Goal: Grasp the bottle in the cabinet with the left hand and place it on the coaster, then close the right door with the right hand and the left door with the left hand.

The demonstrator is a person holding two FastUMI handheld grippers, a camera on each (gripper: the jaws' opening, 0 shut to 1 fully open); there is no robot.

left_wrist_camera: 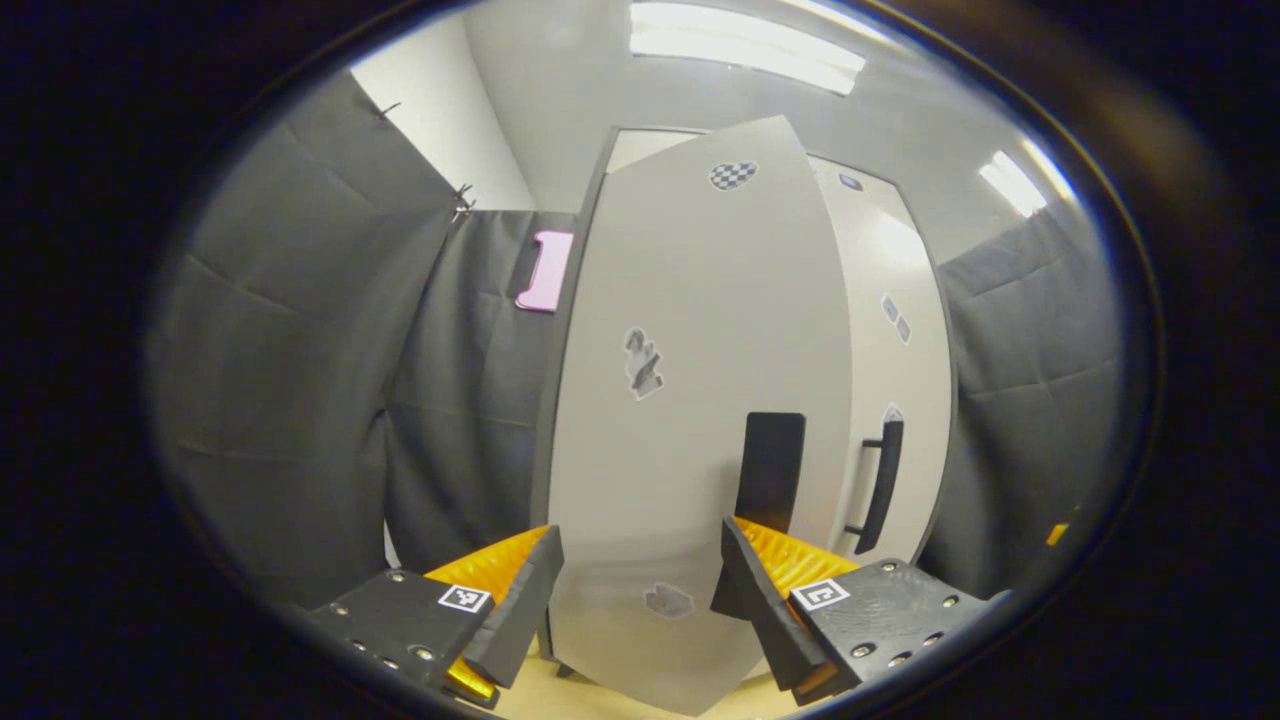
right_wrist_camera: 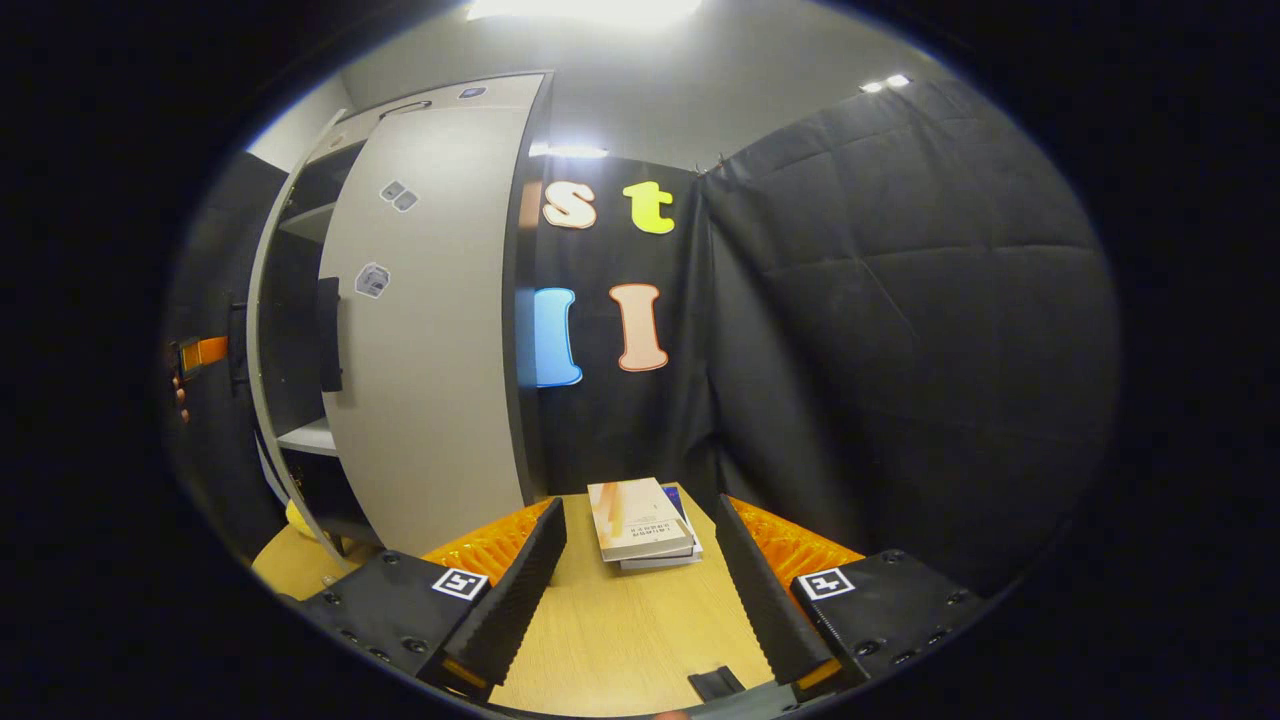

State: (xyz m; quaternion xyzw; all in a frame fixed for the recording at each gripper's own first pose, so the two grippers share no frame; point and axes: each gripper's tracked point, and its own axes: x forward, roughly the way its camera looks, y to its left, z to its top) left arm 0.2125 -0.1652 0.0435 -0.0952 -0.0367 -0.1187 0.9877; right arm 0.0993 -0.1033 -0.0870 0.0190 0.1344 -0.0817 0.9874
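While the left gripper [left_wrist_camera: 637, 590] faces the pale grey cabinet's left door [left_wrist_camera: 700, 400] with fingers spread and empty, the right gripper [right_wrist_camera: 640, 590], likewise spread, hovers over the light wooden table [right_wrist_camera: 620, 640] near stacked books [right_wrist_camera: 642, 522]; right door [right_wrist_camera: 430, 330] near shut, bottle unseen.

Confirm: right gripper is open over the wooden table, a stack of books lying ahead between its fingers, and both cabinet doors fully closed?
Not quite. The right gripper is open over the table with the books ahead, but the doors aren't both closed: the right gripper view shows a cabinet door ajar, with shelves visible behind it.
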